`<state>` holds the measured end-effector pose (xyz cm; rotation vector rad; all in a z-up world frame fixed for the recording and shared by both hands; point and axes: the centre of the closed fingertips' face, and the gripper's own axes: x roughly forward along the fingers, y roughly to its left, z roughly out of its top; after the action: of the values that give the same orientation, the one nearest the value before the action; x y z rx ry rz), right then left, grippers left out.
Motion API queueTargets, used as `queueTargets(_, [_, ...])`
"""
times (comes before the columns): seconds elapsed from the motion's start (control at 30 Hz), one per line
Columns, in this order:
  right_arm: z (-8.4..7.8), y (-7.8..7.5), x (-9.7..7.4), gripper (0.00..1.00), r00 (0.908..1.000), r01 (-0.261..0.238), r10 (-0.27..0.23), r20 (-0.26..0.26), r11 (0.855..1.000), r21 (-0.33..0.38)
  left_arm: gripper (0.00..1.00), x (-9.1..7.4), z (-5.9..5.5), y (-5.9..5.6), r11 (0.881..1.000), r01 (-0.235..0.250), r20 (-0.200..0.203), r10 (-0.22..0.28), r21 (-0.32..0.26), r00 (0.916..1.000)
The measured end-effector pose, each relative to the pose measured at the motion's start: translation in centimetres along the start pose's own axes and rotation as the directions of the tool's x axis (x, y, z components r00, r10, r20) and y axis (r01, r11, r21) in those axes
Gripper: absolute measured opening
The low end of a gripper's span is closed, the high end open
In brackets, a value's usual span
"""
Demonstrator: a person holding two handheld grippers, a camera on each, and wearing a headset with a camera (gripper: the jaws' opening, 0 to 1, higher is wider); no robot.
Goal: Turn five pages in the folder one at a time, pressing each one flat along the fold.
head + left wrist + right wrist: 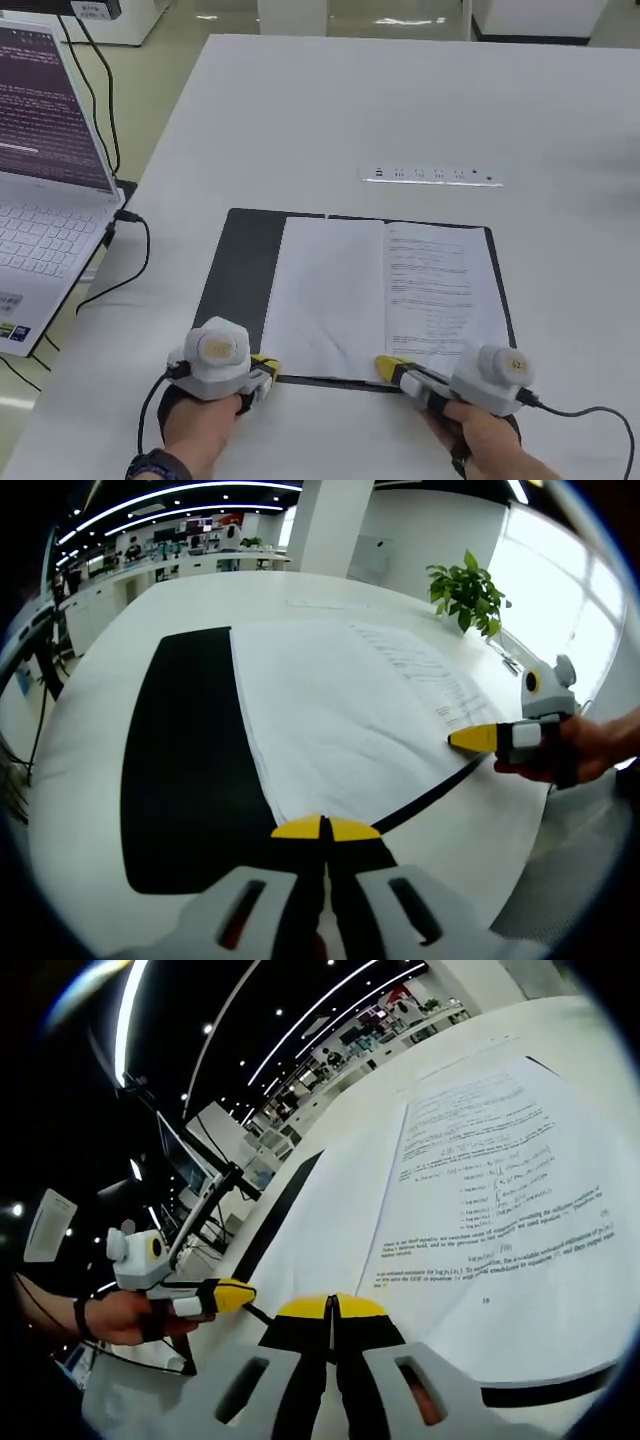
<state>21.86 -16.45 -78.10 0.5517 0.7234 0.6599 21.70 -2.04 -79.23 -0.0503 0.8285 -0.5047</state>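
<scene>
A black folder (238, 275) lies open on the white table, a blank turned page (325, 295) on its left and a printed page (443, 290) on its right. My left gripper (268, 368) is shut with its yellow tips at the folder's near edge below the blank page (330, 720). My right gripper (386, 367) is shut too, its tips near the bottom of the fold by the printed page (500, 1210). In the left gripper view the right gripper (470, 739) rests on the page corner. The right gripper view has the left gripper (235, 1295) at the left.
An open laptop (45, 190) with cables stands at the table's left edge. A flush socket strip (432, 176) sits in the table behind the folder. A potted plant (468, 590) stands beyond the table's far side.
</scene>
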Motion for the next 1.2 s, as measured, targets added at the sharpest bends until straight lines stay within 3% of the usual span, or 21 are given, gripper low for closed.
queueTargets(0.4, [-1.2,0.4,-1.0,0.0,0.9995,0.03,-0.03,0.003,0.998,0.06,0.0,-0.3,0.0,-0.2,1.0,-0.019,0.013,0.019,-0.012,0.9997])
queueTargets(0.53, [-1.4,0.5,-1.1,0.0,0.9996,0.027,-0.026,-0.014,0.998,0.063,0.0,-0.3,-0.1,0.0,0.998,-0.029,0.04,0.032,-0.057,0.9987])
queueTargets(0.73, [-1.5,0.7,-1.4,0.0,0.9994,0.029,-0.028,-0.02,0.996,0.086,0.0,-0.3,-0.1,-0.1,0.997,-0.059,0.027,0.061,-0.053,0.9978])
queueTargets(0.87, [-1.6,1.1,-1.9,0.0,0.9993,0.02,-0.018,-0.032,0.998,0.066,0.0,-0.4,0.1,-0.2,0.993,-0.046,0.013,0.048,-0.108,0.9988])
queueTargets(1.03, [-1.5,1.0,-3.2,0.04,0.9991,0.014,-0.012,-0.04,0.999,0.044,0.09,-1.2,1.0,-0.9,0.993,-0.038,0.033,0.041,-0.112,0.9986])
queueTargets(1.2, [-0.1,1.4,-4.3,0.13,0.9991,-0.009,0.008,-0.041,1.0,-0.024,0.17,-2.3,2.5,-1.8,0.996,-0.025,0.06,0.031,-0.085,0.9978])
